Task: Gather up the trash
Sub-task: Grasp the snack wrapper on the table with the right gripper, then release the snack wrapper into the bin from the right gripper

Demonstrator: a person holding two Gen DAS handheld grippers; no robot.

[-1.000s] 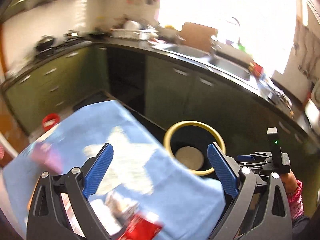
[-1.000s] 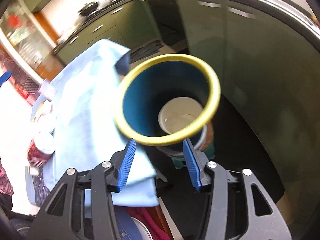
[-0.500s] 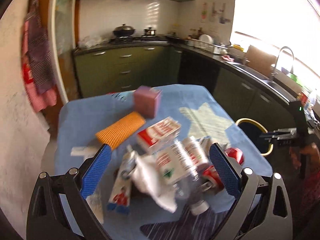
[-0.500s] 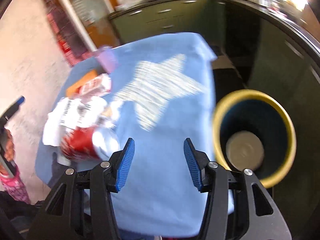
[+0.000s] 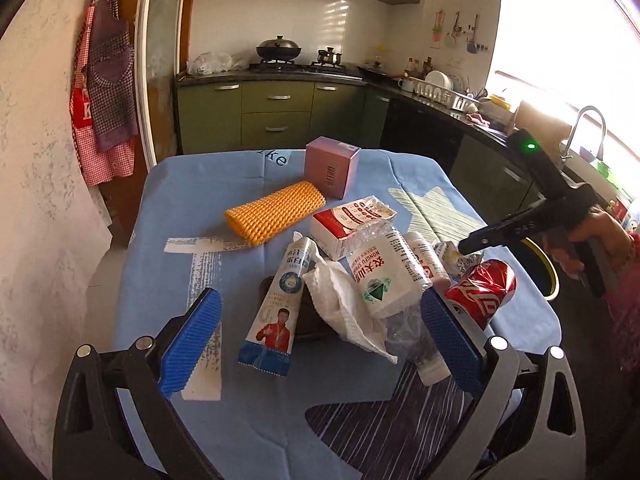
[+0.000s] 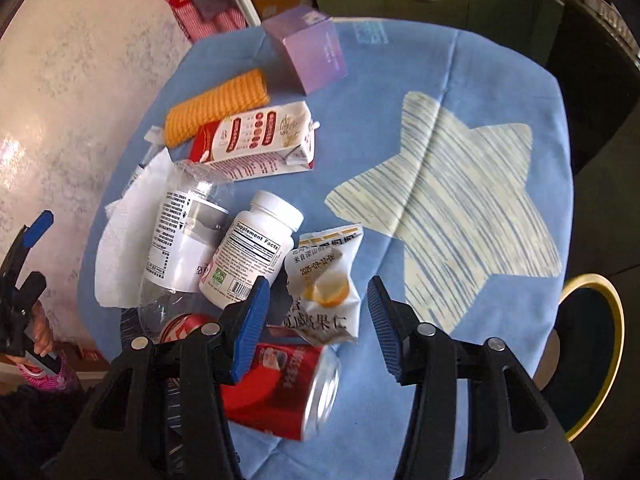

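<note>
Here the right gripper (image 6: 316,316) hangs with jaws half apart and empty over the snack wrapper (image 6: 326,286); a red can (image 6: 288,392) lies under its left jaw. The left gripper (image 5: 320,340), jaws wide, frames the toothpaste tube (image 5: 276,304) and tissue (image 5: 340,300) on the bench (image 5: 180,216).

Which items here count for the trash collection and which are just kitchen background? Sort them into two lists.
For the job:
crushed red can
snack wrapper
supplement bottle
crushed water bottle
milk carton
toothpaste tube
crumpled tissue
yellow-rimmed bin

Just about:
wok
dish rack
faucet
aprons
</note>
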